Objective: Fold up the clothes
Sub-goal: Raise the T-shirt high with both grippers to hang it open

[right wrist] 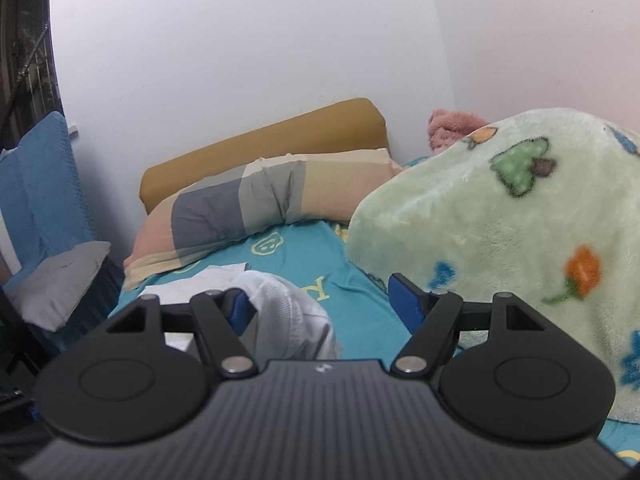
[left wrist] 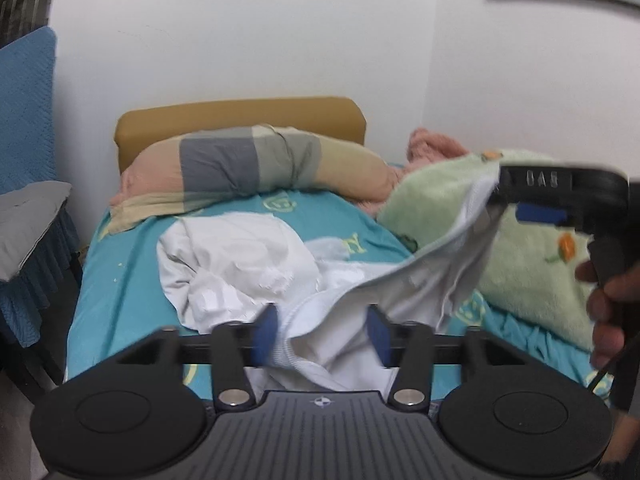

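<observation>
Left gripper (left wrist: 322, 334), level above the bed (left wrist: 120, 280): jaws wide, white garment (left wrist: 240, 264) between. Right gripper (right wrist: 326, 306), raised: jaws wide around its ribbed hem.

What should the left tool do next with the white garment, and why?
Probably close the left tool on the white garment. Its jaws stand open with the ribbed hem lying between the blue pads, ungripped. The right tool is open too, the cloth only draped against one finger, so nothing yet seems to hold the garment firmly.
</observation>
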Available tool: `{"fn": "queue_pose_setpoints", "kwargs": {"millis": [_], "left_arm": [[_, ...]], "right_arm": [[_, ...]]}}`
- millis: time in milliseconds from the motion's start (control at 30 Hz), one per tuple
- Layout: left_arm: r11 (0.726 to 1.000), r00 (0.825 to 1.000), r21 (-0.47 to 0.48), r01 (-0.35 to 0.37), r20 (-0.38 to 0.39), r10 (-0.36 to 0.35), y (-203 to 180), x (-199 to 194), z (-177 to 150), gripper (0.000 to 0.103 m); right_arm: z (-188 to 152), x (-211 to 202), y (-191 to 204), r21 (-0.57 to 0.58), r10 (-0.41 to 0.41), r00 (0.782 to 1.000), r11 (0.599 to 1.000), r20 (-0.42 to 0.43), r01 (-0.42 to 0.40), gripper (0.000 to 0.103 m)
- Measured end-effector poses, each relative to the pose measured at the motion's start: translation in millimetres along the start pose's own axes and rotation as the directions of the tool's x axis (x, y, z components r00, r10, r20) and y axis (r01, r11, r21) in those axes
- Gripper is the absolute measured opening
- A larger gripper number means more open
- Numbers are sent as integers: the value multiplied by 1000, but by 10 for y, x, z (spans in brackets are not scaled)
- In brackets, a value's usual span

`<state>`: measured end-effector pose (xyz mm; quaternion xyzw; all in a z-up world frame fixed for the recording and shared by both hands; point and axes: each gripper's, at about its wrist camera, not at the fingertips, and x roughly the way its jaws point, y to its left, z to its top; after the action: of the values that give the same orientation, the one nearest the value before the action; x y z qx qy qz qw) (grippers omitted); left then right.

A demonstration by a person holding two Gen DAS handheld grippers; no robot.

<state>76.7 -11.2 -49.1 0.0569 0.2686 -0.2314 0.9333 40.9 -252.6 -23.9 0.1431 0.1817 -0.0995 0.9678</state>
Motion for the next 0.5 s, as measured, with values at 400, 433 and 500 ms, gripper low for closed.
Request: {"fn": "queue_pose_setpoints", "kwargs": {"millis": [400, 433, 500], "left_arm": [[851, 921, -351, -390, -143, 363, 744, 114, -17, 64], [836, 919, -383, -394, -131, 372, 805, 44, -6, 64], [815, 919, -434, -384, -98, 382, 879, -100, 16, 64]], "right_arm": [[19, 153, 38, -112, -5, 999, 994, -50, 0, 74], [0, 196, 60, -141, -12, 998, 990, -65, 3, 74], [-58, 282, 86, -184, -37, 993, 983, -109, 17, 74]]}}
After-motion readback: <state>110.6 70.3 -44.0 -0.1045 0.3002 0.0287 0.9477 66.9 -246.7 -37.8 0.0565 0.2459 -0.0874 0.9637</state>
